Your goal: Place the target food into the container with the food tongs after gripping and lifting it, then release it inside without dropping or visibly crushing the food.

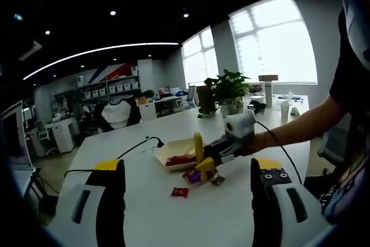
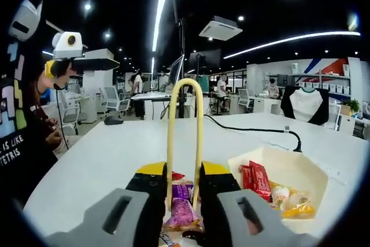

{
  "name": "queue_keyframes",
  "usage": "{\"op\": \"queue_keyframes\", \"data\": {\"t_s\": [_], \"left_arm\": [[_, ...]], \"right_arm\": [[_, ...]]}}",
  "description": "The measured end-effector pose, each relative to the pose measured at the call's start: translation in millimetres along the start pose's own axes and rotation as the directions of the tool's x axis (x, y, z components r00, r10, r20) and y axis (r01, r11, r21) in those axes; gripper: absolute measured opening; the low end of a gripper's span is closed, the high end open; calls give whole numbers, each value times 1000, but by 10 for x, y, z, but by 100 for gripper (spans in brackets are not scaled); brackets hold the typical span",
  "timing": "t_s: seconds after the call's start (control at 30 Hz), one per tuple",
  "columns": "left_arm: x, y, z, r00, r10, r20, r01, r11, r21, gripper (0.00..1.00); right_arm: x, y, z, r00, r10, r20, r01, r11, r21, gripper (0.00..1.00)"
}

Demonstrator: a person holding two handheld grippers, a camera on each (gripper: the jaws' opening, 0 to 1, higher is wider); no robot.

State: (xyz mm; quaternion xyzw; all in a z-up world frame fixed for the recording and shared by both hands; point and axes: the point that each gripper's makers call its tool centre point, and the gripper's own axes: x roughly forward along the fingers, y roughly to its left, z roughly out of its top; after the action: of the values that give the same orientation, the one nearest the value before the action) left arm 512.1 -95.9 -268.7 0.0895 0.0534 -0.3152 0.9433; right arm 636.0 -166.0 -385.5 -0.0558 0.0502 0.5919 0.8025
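Note:
My right gripper [image 2: 185,184] is shut on yellow food tongs [image 2: 185,131], whose bend stands up and whose tips point down. A purple snack packet [image 2: 181,203] lies between the tong arms, right below the jaws; I cannot tell whether the tips pinch it. In the left gripper view the right gripper [image 1: 215,153] holds the tongs [image 1: 198,144] over that purple packet [image 1: 193,176], just beside the cream tray [image 1: 169,150]. The tray [image 2: 300,169] holds red packets [image 2: 255,177] and other wrapped snacks [image 2: 287,198]. My left gripper [image 1: 188,169] is open and holds nothing.
A red candy [image 1: 180,192] and a small brown one [image 1: 218,180] lie loose on the white table [image 1: 144,206]. A black cable [image 2: 254,131] runs across the table behind the tray. Potted plants [image 1: 229,89] stand at the far end. A person's arm [image 1: 300,124] reaches in from the right.

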Motion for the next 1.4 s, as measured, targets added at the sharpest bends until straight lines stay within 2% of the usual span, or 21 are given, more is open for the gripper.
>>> {"op": "queue_keyframes", "data": {"t_s": [0.37,0.5,0.57,0.73,0.83,0.97,1.1,1.2,1.4], "left_arm": [[-18,4,30,1000,1,5,-1,1000,4,95],[-22,12,30,1000,2,6,-2,1000,3,95],[-25,14,32,1000,2,6,-2,1000,4,95],[-24,25,39,1000,3,8,-3,1000,5,95],[-16,26,33,1000,2,8,-2,1000,4,95],[-12,28,31,1000,3,10,-3,1000,2,95],[-9,43,4,1000,4,4,-4,1000,0,95],[-4,51,-5,1000,4,2,-4,1000,-1,95],[7,69,-21,1000,7,0,-7,1000,-6,95]], "right_arm": [[-42,-70,146,999,-29,28,29,1000,3,17],[-64,-110,246,998,-29,48,29,1000,1,17],[-79,-150,344,995,-42,85,41,999,17,17],[-103,-267,459,993,-60,99,60,998,7,17],[-100,-336,394,995,-67,74,66,998,20,16],[-108,-321,315,997,-62,47,61,998,13,17],[-89,-215,270,999,-10,31,10,1000,-4,18],[-13,-127,160,1000,23,-7,-23,1000,-4,18],[145,52,28,996,88,-26,-89,996,-17,19]]}}
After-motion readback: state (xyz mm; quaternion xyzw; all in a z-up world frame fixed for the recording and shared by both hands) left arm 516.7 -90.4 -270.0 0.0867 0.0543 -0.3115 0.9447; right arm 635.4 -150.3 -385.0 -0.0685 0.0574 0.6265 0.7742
